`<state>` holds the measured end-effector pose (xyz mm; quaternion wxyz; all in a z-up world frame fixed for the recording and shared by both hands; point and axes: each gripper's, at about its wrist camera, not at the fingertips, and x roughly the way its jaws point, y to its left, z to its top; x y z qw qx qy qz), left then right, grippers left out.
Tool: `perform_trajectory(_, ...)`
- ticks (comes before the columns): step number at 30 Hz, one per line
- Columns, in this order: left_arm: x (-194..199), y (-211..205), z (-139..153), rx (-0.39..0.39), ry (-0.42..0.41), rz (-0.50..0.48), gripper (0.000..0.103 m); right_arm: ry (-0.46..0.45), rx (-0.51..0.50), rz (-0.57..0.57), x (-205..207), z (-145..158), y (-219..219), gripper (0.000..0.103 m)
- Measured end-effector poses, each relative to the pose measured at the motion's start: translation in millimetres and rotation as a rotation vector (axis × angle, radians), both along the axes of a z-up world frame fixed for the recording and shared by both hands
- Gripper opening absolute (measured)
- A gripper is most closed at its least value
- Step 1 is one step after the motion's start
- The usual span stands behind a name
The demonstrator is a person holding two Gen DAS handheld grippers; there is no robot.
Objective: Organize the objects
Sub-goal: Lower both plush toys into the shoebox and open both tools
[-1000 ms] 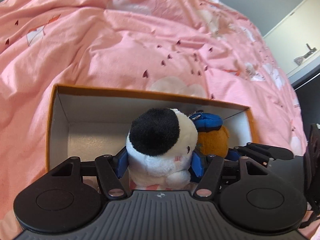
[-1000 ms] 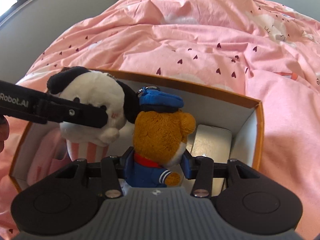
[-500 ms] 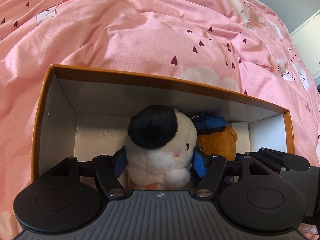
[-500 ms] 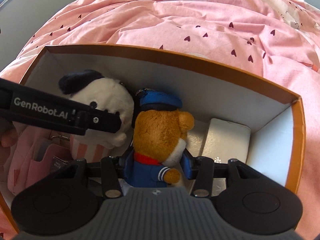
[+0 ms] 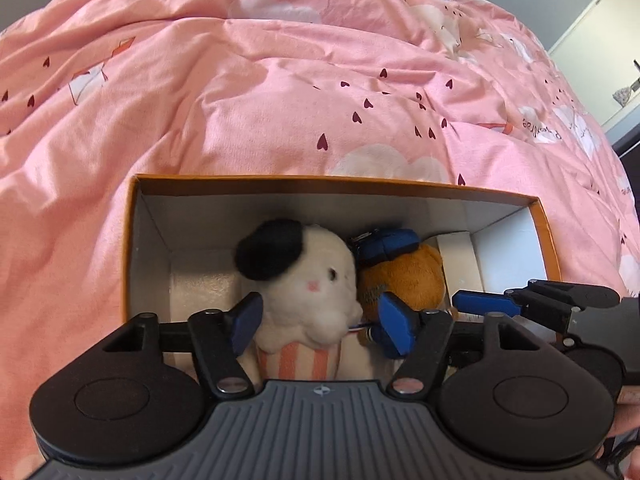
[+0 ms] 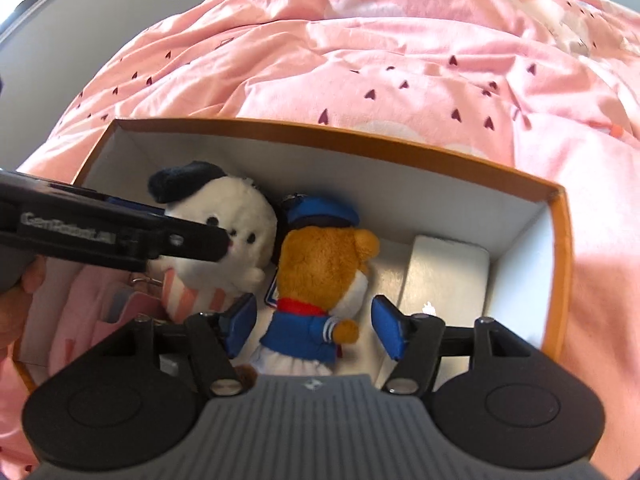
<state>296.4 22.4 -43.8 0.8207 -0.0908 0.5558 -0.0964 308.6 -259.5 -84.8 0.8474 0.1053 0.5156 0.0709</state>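
Note:
An orange-rimmed cardboard box [image 5: 136, 240] [image 6: 558, 264] lies on the pink duvet. A white plush dog with black ears [image 5: 304, 280] [image 6: 236, 232] stands inside it, next to a brown plush bear in a blue cap and sailor suit [image 6: 320, 280] [image 5: 404, 276]. My left gripper [image 5: 320, 320] is open, its blue pads apart on either side of the dog. My right gripper [image 6: 314, 320] is open around the bear, pads clear of it. Both toys rest in the box.
A white flat box [image 6: 444, 276] lies at the box's right end. Pink items [image 6: 100, 308] lie at its left end. The pink heart-print duvet [image 5: 320, 80] surrounds the box. A grey wall [image 6: 60, 40] stands at the left.
Both grippers have opened and let go of the dog and the bear, which now sit low in the box. Both grippers have drawn back a little.

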Motion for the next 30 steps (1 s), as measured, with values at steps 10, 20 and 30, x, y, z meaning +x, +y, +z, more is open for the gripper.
perform_trajectory(10,-4,13,-11,-0.048,0.03,0.023,0.042,0.039,0.209,-0.118,0,-20,-7,0.037)
perform_trajectory(20,-6,8,-8,-0.019,0.012,-0.014,0.043,0.018,0.133,-0.087,4,-15,8,0.038)
perform_trajectory(30,-44,2,48,-0.02,-0.119,-0.065,0.043,-0.108,-0.022,-0.053,-31,27,18,0.044)
